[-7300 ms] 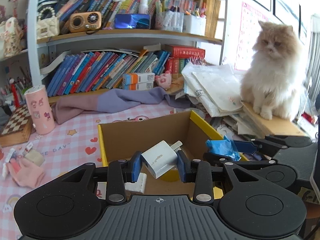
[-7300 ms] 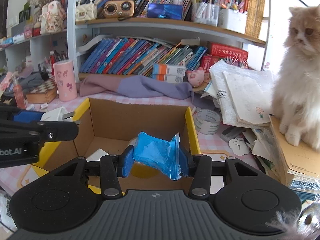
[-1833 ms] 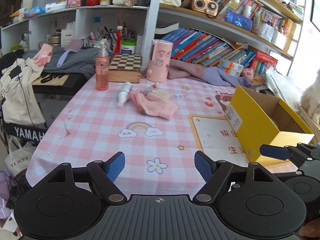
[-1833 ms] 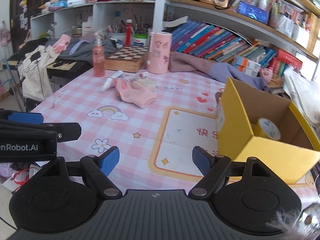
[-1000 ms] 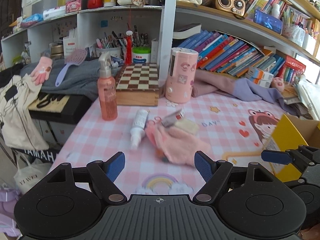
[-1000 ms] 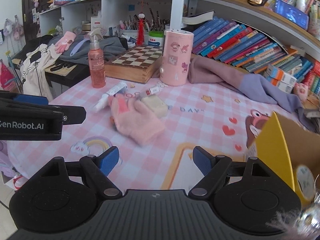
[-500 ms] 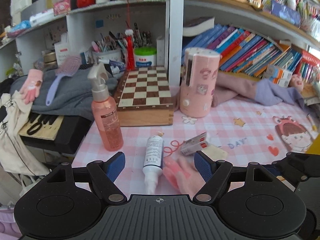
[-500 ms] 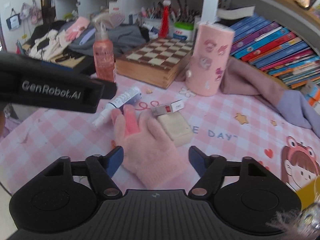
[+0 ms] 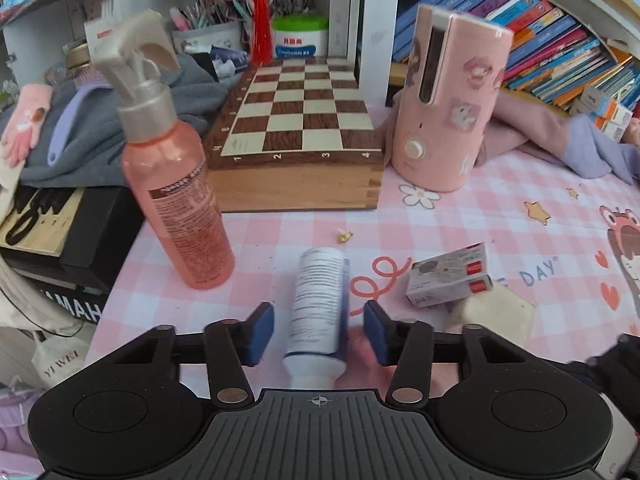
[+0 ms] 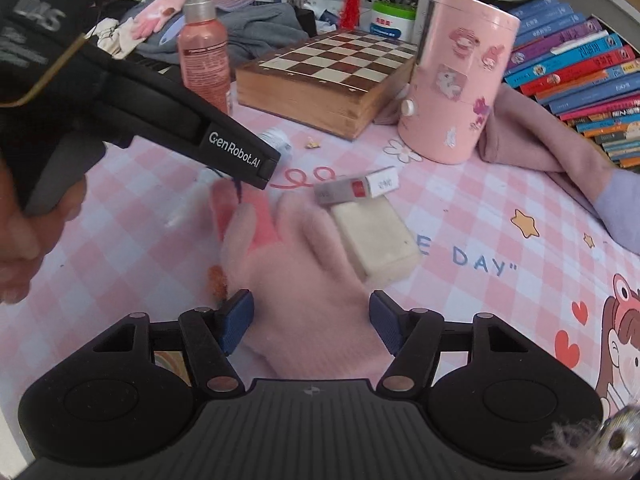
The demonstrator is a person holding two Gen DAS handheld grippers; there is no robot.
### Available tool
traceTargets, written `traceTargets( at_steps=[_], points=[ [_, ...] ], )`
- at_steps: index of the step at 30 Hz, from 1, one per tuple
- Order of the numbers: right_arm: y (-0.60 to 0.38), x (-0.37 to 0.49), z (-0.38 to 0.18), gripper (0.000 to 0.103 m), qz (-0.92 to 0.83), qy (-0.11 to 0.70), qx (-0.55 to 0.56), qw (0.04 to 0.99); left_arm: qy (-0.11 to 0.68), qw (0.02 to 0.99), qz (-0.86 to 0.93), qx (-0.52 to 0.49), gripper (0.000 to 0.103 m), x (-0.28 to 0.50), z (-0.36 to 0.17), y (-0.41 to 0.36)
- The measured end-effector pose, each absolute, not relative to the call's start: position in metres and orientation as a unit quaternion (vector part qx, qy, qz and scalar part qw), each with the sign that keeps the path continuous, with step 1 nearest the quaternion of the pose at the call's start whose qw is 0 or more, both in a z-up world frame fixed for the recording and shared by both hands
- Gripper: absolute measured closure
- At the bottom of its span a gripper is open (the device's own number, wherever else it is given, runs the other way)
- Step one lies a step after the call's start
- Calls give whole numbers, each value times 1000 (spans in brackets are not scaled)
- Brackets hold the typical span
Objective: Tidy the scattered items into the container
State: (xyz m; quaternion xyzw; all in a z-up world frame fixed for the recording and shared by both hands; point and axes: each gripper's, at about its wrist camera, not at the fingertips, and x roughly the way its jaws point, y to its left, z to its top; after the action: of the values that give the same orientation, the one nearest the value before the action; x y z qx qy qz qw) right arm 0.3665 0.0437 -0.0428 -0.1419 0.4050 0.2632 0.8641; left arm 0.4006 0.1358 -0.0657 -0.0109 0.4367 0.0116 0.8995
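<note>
Pink-and-white checked tablecloth [image 9: 500, 216] is seen under all items. A white cylindrical tube with printed text [image 9: 318, 304] lies on it, between the blue pads of the left gripper [image 9: 319, 332]; the jaws are closing, with a gap visible on both sides of the tube, so no grip is recorded. A fluffy pink knitted glove [image 10: 304, 292] lies flat between the pads of the right gripper [image 10: 312, 322], whose jaws stand about half open; contact with the glove cannot be told. A cream rectangular block [image 10: 374, 236] lies just beside the glove's fingers, with a small white-and-red carton [image 10: 356, 188] touching its far end. 1 pink spray bottle [image 9: 176, 184] stands upright, left of the tube.
</note>
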Motion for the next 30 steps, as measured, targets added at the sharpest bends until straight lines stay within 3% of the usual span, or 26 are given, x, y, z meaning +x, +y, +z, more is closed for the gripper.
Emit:
traceTargets(
  at_steps=[4,9,12,15,30],
  points=[
    [36,369,-45,42,262,413,-126,863,446,895,4,-5,61,409,-73,133],
    [29,367,-44,61,261,418,-116,863,450,893,-1,5,63,412,-78,131],
    [23,366,-43,69,258,425,-104,861,447,894,-12,18,71,411,-77,129],
    [17,368,-42,80,252,437,-83,860,450,892,-23,24,72,408,-76,128],
    [-6,332,5,84,243,396,-34,885,396,916,-52,-41,72,333,-17,127]
  ],
)
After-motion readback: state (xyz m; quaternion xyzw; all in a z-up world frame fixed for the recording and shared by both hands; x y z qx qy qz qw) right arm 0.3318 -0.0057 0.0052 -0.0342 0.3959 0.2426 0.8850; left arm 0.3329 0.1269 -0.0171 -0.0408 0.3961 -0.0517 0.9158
